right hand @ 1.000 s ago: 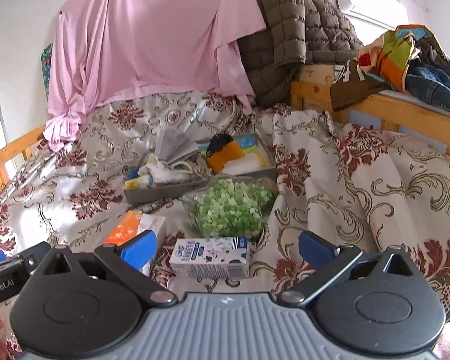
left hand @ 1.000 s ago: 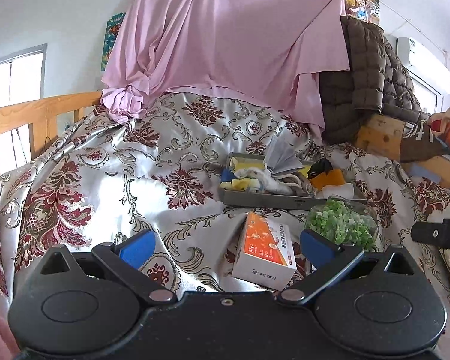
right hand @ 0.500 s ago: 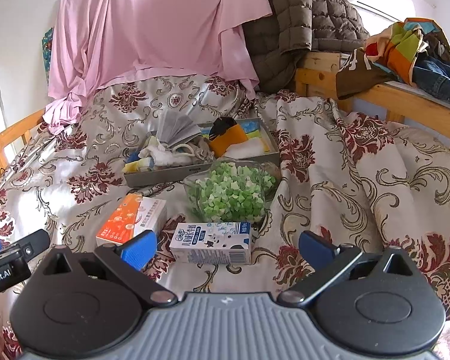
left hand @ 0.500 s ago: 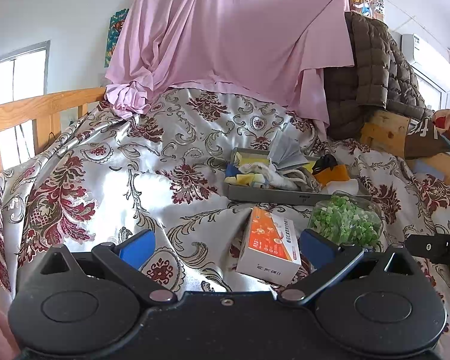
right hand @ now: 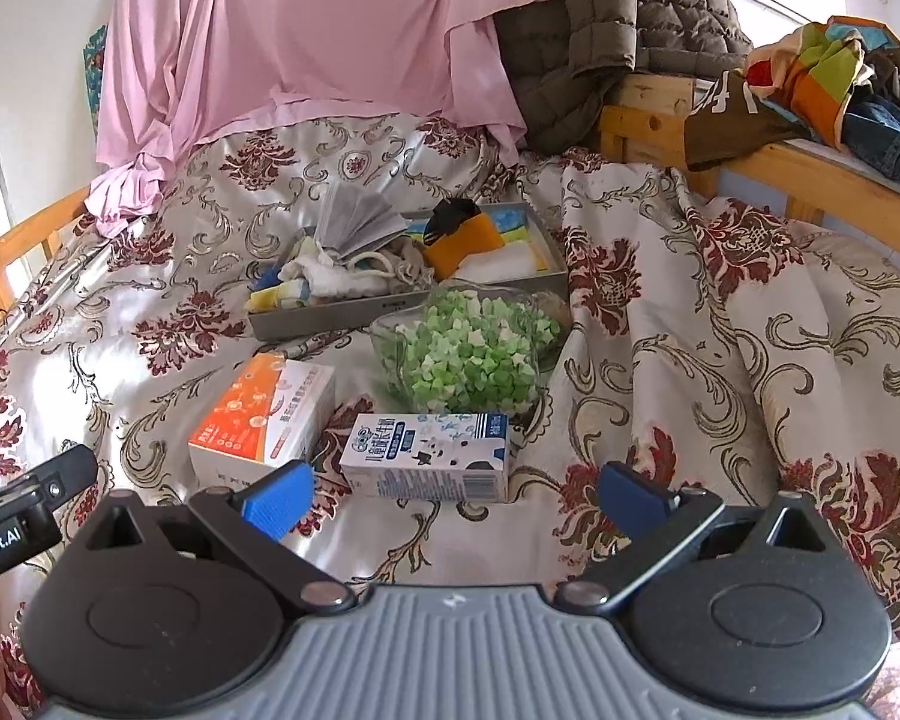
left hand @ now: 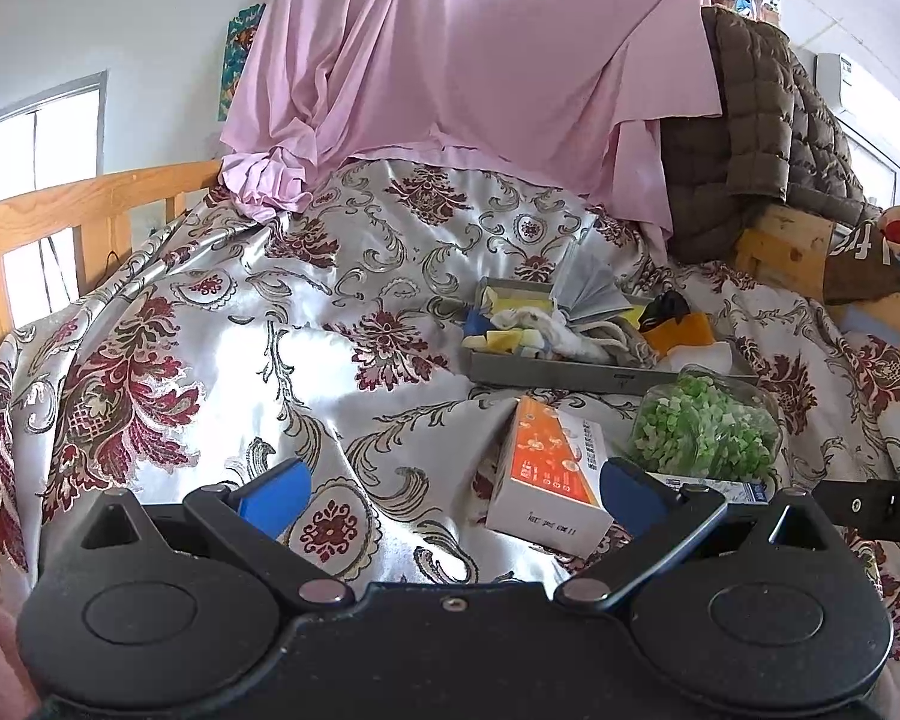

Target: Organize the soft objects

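Note:
A grey tray (left hand: 546,371) (right hand: 354,309) on the bed holds soft items: white cloth, grey face masks, yellow and blue sponges, an orange-and-black piece. In front lie a clear bag of green bits (left hand: 705,429) (right hand: 471,354), an orange-and-white box (left hand: 549,480) (right hand: 264,411) and a blue-and-white milk carton (right hand: 426,463). My left gripper (left hand: 453,489) is open and empty, low over the bedspread left of the orange box. My right gripper (right hand: 453,491) is open and empty just in front of the milk carton.
The bed is covered by a silver and red floral bedspread (left hand: 210,360). A pink sheet (left hand: 462,54) hangs at the back, a brown quilted jacket (right hand: 618,30) to its right. Wooden rails (left hand: 60,222) (right hand: 810,174) stand at both sides, with clothes on the right one.
Both grippers have drawn back and risen slightly, so the tray and boxes sit a little farther off. Both stay open and empty.

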The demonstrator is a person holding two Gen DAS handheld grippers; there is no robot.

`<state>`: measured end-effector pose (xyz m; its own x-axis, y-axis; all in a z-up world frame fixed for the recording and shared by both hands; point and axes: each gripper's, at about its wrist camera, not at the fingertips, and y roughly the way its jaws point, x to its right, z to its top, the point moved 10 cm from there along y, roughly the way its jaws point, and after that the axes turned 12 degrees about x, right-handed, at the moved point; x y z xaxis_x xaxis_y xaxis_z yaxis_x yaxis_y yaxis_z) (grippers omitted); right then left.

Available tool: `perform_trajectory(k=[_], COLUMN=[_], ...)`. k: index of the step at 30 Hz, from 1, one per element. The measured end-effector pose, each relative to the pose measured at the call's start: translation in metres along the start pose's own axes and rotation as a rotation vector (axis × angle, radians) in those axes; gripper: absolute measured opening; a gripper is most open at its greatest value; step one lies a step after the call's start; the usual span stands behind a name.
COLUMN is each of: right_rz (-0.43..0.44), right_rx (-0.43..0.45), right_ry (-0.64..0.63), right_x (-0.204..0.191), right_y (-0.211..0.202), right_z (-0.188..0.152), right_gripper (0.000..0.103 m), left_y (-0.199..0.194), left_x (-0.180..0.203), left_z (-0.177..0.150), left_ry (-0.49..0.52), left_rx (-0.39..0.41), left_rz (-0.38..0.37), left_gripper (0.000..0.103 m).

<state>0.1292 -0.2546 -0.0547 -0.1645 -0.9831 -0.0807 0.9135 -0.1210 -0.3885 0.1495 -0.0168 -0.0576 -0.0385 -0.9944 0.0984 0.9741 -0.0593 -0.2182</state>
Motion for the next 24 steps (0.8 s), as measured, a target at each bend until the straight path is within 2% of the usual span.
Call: perform_trajectory(k=[24], right_rz=[0.001], right_rx=[-0.008], right_ry=[-0.003], right_x=[-0.0009], right_y=[0.0014], right_z=[-0.0009], right_gripper=[0.103], left_y=[0.0006], left_x=[0.0012], left_z=[-0.0027], left_ry=[0.009], left_rx=[-0.014], left_rz=[0.005], left_gripper=[0.102])
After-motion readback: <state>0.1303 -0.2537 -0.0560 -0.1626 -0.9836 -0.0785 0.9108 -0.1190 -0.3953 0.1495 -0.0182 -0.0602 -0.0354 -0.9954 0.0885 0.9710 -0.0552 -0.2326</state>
